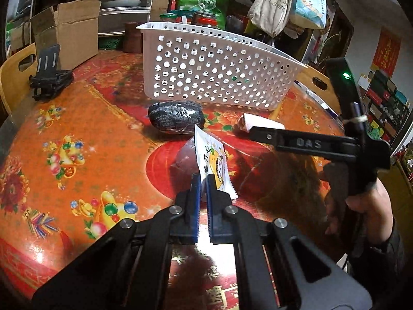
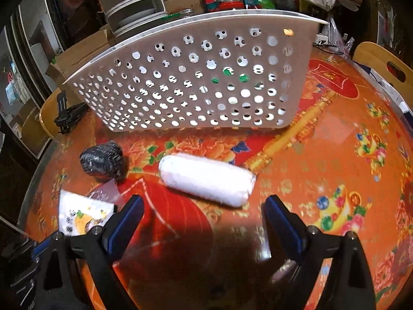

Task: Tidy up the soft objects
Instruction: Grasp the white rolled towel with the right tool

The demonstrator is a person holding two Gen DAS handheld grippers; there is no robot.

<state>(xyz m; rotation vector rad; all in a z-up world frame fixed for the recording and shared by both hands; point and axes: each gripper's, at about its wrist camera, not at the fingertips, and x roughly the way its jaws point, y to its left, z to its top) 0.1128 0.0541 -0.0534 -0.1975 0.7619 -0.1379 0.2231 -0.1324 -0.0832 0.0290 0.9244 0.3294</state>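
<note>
My left gripper [image 1: 204, 178] is shut on a white cartoon-printed packet [image 1: 214, 165] and holds it upright above the table; the packet also shows in the right wrist view [image 2: 82, 213]. A dark knitted bundle [image 1: 175, 115] lies in front of the white perforated basket [image 1: 214, 77], and shows at left in the right wrist view [image 2: 103, 161]. A white rolled cloth [image 2: 206, 178] lies just ahead of my open, empty right gripper [image 2: 204, 209]. In the left wrist view the roll [image 1: 258, 124] sits behind the right gripper's finger [image 1: 296, 140].
The basket [image 2: 196, 82] stands at the back of the round table with its red-orange floral cover [image 1: 85, 134]. A black phone stand [image 1: 50, 80] and a cardboard box [image 1: 69, 33] are at the far left. Wooden chair backs [image 2: 384, 62] flank the table.
</note>
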